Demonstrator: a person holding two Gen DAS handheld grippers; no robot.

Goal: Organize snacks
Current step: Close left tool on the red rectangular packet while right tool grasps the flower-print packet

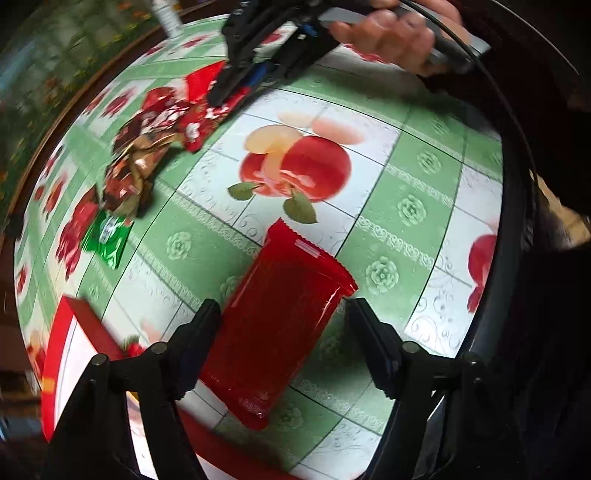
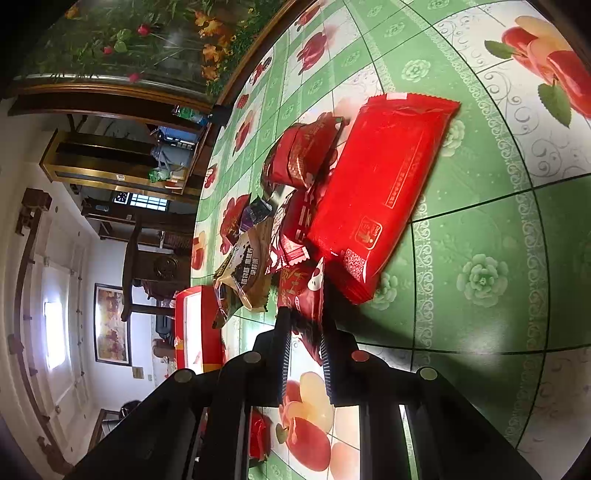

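Note:
My left gripper point(image 1: 282, 314) is open, its fingers either side of a large flat red packet point(image 1: 280, 325) held just above the table. A pile of mixed snack packets point(image 1: 147, 147) lies at the far left, with a green packet point(image 1: 107, 240) nearer. My right gripper point(image 2: 304, 332) is shut on a small red snack packet point(image 2: 304, 295) beside the pile point(image 2: 258, 240). A big red packet point(image 2: 373, 192) lies to its right. The right gripper point(image 1: 229, 85) also shows at the top of the left wrist view, over the pile.
A red and white box point(image 1: 70, 354) sits at the near left table edge; it also shows in the right wrist view point(image 2: 195, 328). The round table point(image 1: 424, 192) has a green apple-print cloth. A white bottle point(image 1: 168, 14) stands at the far edge.

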